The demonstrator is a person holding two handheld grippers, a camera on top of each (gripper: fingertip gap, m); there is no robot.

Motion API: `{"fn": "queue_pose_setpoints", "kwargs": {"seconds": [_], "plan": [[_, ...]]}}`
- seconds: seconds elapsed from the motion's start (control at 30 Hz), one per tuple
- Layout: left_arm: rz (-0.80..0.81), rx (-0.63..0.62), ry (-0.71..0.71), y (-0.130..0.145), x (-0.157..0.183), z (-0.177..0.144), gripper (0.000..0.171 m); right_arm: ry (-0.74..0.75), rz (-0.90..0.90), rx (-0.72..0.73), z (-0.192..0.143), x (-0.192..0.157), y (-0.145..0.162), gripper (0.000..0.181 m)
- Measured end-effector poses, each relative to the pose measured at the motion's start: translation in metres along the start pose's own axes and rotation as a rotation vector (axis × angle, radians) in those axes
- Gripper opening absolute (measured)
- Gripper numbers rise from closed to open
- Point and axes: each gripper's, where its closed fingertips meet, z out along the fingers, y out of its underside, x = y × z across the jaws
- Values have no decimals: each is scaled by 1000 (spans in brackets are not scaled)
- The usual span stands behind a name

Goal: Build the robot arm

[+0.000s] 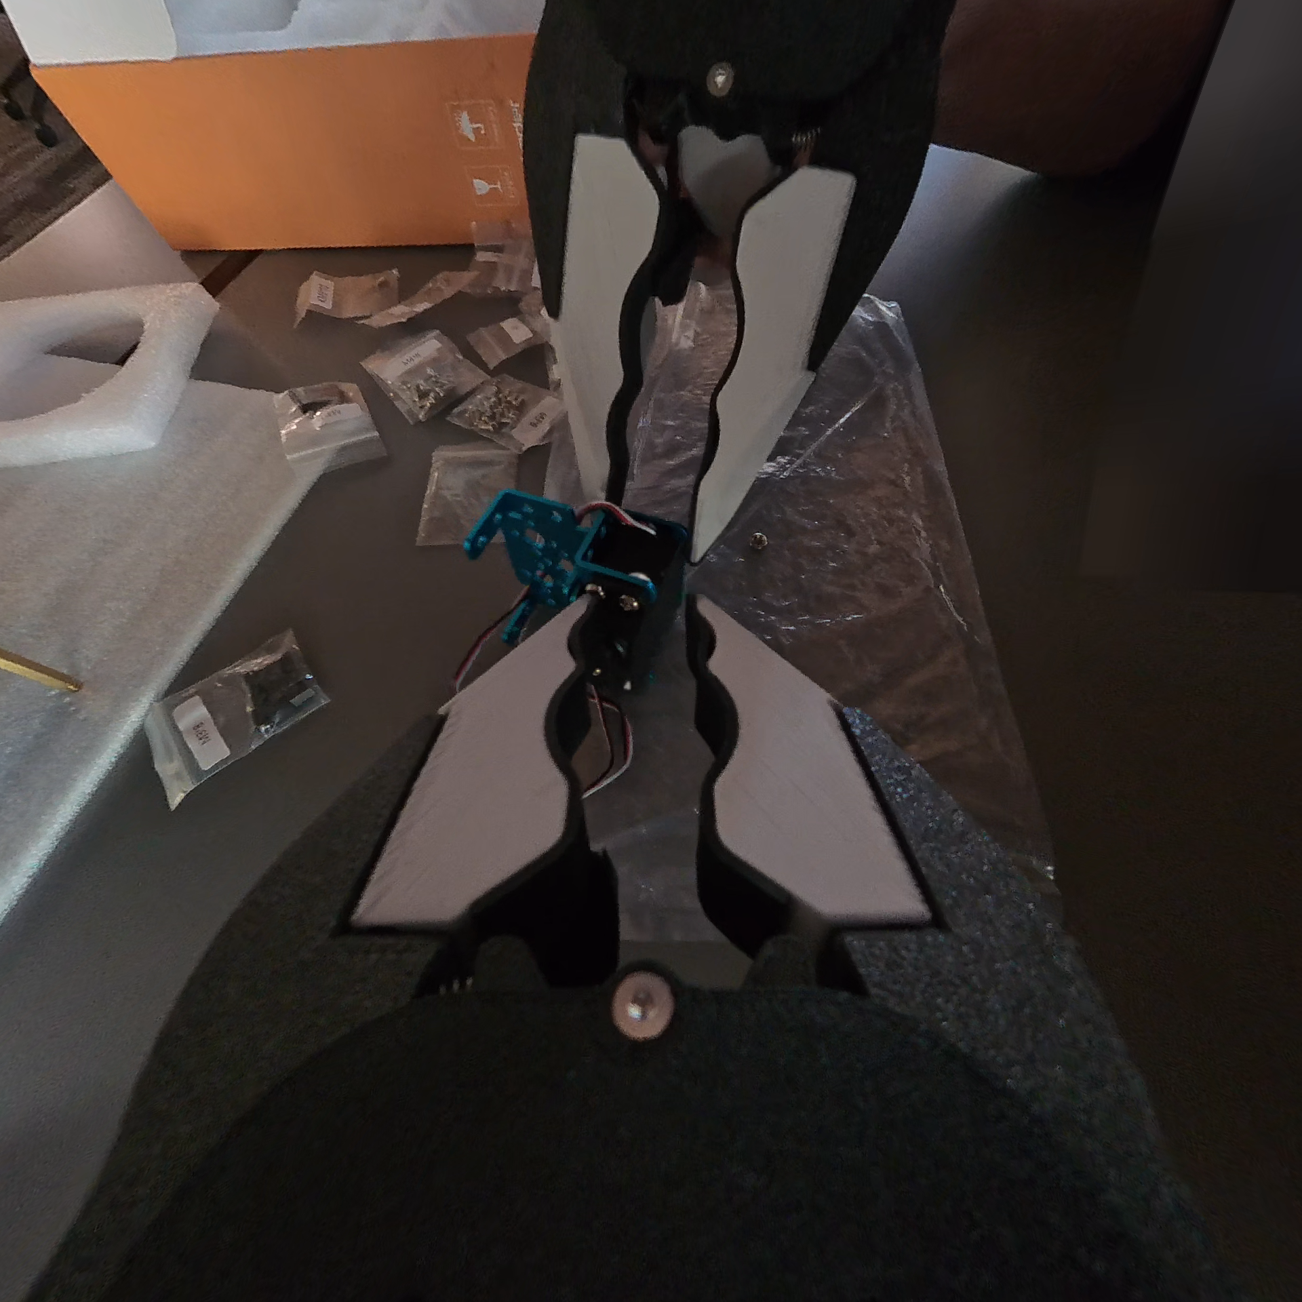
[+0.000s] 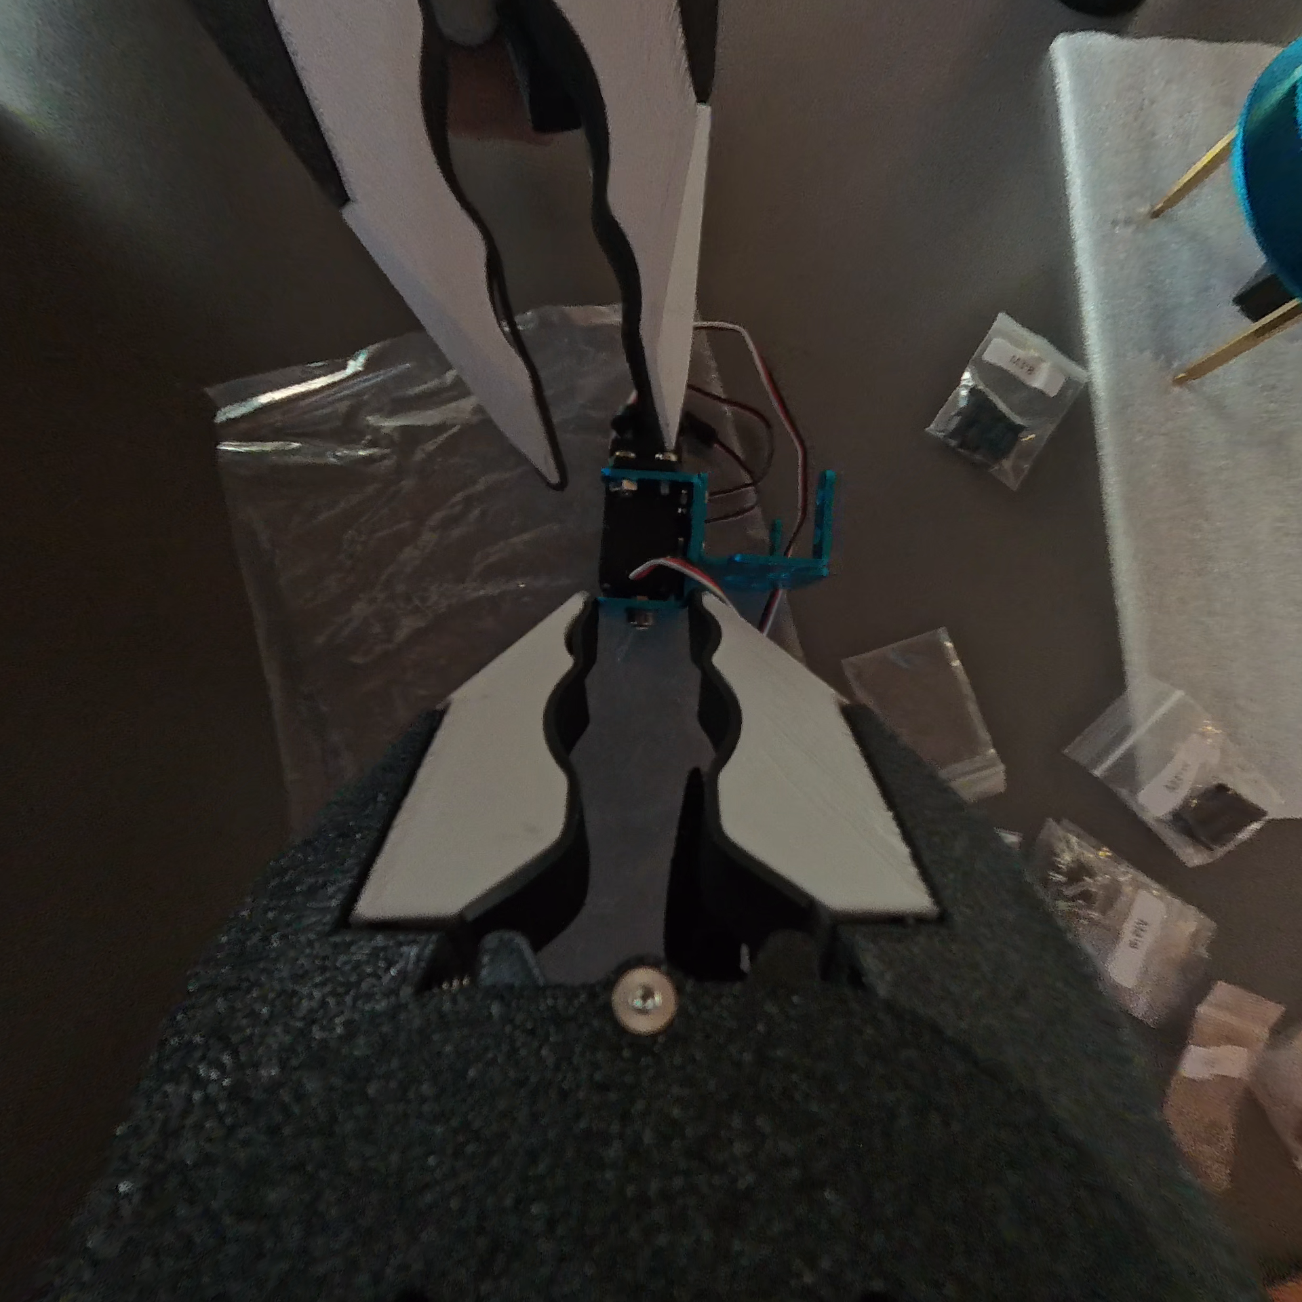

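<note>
Black textured body of the left gripper fills the near part of its view. Its white fingers stand a little apart, closed on the black servo with blue bracket, which sits right at their tips. From the opposite side the right gripper meets the same assembly; its fingers also stand narrowly apart and touch the blue frame, but I cannot tell if they really clamp it. Beyond and under both tools lies a clear plastic sheet, and to one side small parts bags are scattered. If the two tools pull in different directions, the assembly may twist out of the tips. The thin servo wires hang loose and could catch on a fingertip.
</note>
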Motion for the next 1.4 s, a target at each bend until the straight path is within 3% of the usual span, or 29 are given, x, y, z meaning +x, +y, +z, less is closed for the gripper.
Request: {"fn": "queue_pose_setpoints", "kwargs": {"seconds": [0.17, 0.3, 0.7, 1.07, 1.4], "plan": [[45, 27, -7, -13, 16, -15, 18, -94, 22, 48, -10, -19, -13, 25], [82, -32, 21, 4, 32, -14, 22, -150, -34, 25, -5, -32, -8, 25], [107, 21, -3, 9, 33, -12, 24, -77, -132, 1, 4, -36, -5, 26], [74, 74, -203, 2, 14, -7, 15, -41, -50, -3, 8, -26, -6, 26], [-9, 93, -257, 2, 10, -7, 13, -3, 18, -48, 8, -24, -5, 27]]}}
